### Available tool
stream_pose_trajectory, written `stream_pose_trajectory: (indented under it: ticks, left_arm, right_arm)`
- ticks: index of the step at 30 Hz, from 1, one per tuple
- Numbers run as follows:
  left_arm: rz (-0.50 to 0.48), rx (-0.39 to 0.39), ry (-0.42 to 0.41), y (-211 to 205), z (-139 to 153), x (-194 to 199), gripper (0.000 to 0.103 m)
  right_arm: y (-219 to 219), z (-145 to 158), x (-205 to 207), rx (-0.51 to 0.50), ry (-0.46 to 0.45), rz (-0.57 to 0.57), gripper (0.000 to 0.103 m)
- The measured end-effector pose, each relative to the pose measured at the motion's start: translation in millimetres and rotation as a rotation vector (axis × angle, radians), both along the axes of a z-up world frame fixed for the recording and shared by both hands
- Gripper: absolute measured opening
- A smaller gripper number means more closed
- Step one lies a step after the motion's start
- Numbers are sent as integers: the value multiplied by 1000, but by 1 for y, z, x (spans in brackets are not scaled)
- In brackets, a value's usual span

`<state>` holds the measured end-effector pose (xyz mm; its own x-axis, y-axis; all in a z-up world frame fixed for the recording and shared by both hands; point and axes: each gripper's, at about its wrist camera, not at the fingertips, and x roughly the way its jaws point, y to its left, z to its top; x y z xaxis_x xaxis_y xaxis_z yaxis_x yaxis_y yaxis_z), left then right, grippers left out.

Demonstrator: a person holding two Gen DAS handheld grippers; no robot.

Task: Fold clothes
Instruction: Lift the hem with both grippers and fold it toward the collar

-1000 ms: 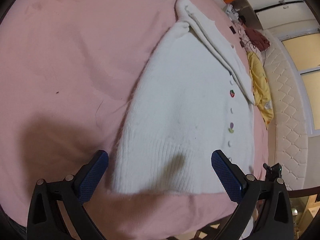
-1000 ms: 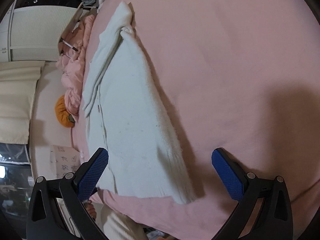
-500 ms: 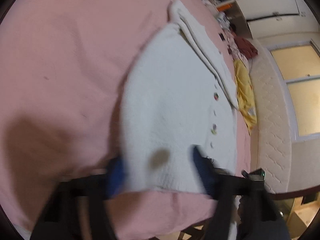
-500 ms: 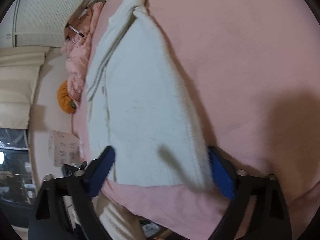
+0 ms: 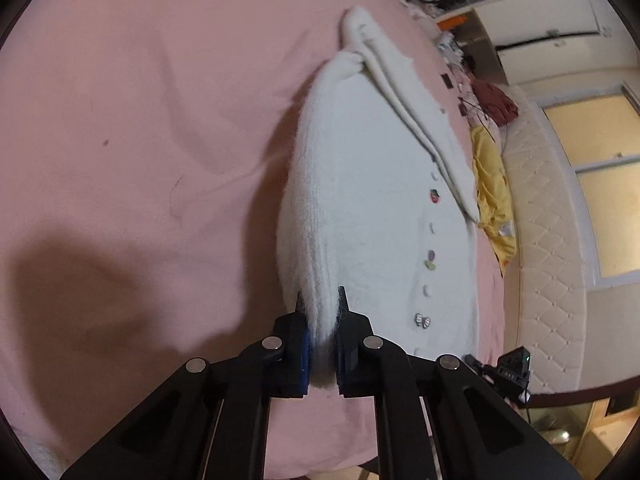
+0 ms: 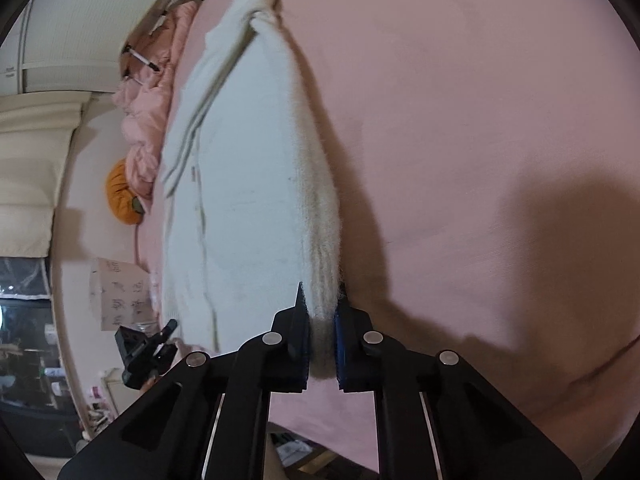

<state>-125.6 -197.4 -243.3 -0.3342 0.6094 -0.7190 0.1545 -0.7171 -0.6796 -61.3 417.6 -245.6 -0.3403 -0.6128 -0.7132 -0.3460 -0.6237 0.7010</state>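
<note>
Both my grippers just grabbed the sweater's near edge.

A second ago my fingers were wide apart. Now my left gripper (image 5: 322, 322) and right gripper (image 6: 322, 320) pinch the white sweater (image 5: 372, 208) on the pink bed (image 5: 140, 120), ready to lift and fold it.

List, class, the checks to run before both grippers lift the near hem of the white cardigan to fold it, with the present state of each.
1. Left gripper shut on the white cardigan hem corner: ok.
2. Right gripper shut on the other hem corner: ok.
3. Sleeve folded over the body: ok.
4. Pink bedsheet not pinched with the hem: cannot tell.
5. Landing area beyond the collar clear: cannot tell.
</note>
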Motion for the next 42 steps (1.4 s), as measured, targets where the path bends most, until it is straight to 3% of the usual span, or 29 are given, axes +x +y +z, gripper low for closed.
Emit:
stream_pose_trajectory:
  ticks: [4, 6, 10, 14, 19, 26, 32, 37, 42]
  left_arm:
    - [27, 43, -14, -10, -4, -1, 10]
    - [30, 78, 23, -9, 6, 0, 10]
    - [19, 45, 60, -7, 24, -3, 10]
    - [59, 101, 104, -15, 44, -13, 10]
    - [70, 92, 171, -13, 72, -49, 10]
    - [140, 77, 234, -14, 98, -141, 10]
    - [167, 37, 270, 4, 114, -252, 10]
    - [164, -11, 256, 26, 107, -331, 10]
    - [136, -85, 191, 40, 71, -393, 10]
  right_arm:
    - [-3, 14, -4, -17, 48, 16, 9]
    - [-2, 24, -7, -35, 79, 12, 9]
    - [4, 49, -14, -6, 146, 10, 10]
    - [5, 72, -25, 13, 209, 27, 9]
    - [2, 104, -59, 85, 289, 54, 9]
    - [15, 144, -139, 198, 387, 60, 9]
    - [18, 162, -240, 290, 430, 60, 9]
    - [17, 155, -328, 346, 404, 37, 9]
    - [23, 120, -399, 382, 310, 19, 9]
